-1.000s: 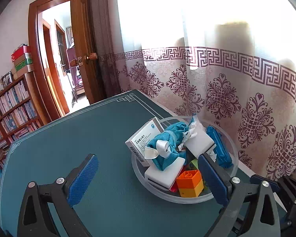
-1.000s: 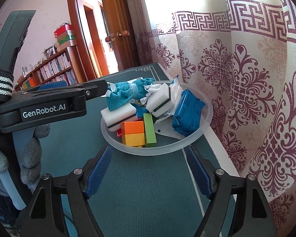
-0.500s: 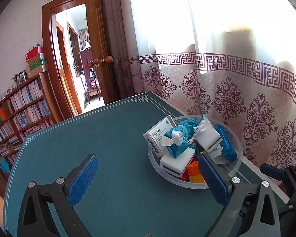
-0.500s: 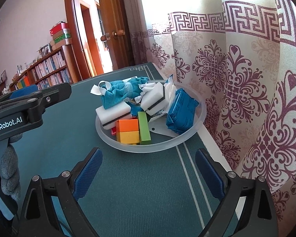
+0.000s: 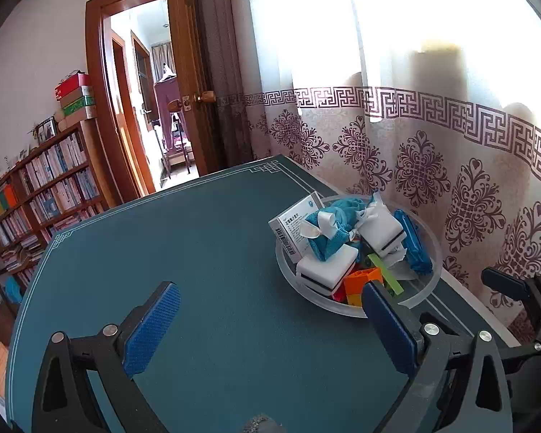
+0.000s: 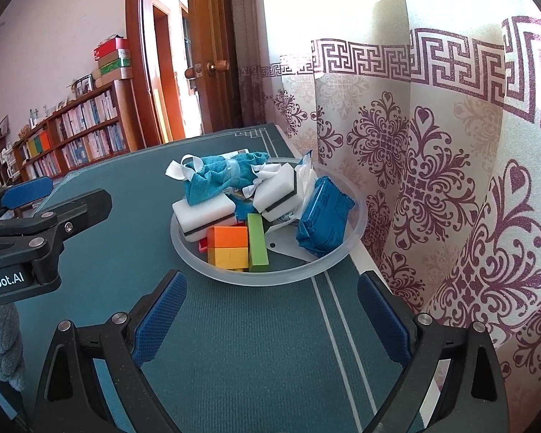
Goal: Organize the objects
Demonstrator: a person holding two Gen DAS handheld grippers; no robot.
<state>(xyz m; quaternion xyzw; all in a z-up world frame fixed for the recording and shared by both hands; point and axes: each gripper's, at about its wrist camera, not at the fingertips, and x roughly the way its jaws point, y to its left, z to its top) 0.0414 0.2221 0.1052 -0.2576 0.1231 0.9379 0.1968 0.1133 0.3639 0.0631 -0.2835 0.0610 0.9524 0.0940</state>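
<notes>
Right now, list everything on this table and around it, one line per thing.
bowl: one, clear frosted, at the table edge by the curtain.
sponges: two, white with a dark stripe, in the bowl.
cloth bundle: one, teal with white ribbon, on top of the pile.
packet: one, blue, right side of the bowl.
blocks: orange on yellow, one long green beside them, front of the bowl.
box: one, white, leaning at the bowl's far left.
table: one, dark teal.
curtain: white with maroon pattern, right.
bookshelf: wooden, left.
door: wooden, open.
left hand-held gripper: open, empty.
right hand-held gripper: open, empty.
</notes>
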